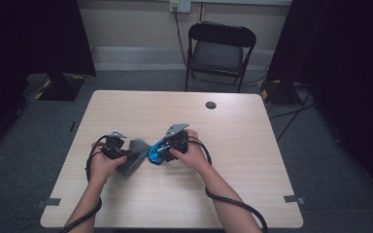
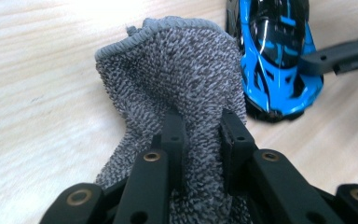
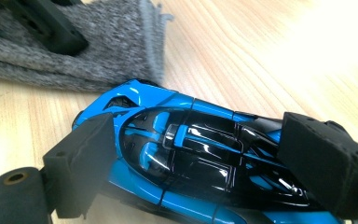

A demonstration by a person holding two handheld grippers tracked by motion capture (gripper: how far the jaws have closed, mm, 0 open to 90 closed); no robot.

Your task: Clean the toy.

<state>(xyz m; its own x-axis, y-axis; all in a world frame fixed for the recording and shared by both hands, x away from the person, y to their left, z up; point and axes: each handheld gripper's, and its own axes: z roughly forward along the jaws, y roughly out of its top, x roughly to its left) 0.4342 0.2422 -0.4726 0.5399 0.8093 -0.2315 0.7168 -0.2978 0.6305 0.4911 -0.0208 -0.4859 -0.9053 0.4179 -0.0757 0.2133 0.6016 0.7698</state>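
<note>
Your left hand-held gripper (image 2: 200, 135) is pinched on the grey cloth (image 2: 177, 70), and your right hand-held gripper (image 3: 214, 163) clamps the blue toy car (image 3: 191, 158) on the worktop (image 1: 223, 121). The cloth sits at the car's nine o'clock, just beside it; wiping looks barely begun.

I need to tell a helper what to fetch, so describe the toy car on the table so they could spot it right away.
On the light wooden table, look near the middle, between the person's two hands. The toy car sits there, clamped across its body by the right gripper, beside a grey cloth. It is glossy bright blue with black panels, the one colourful thing there.
</note>
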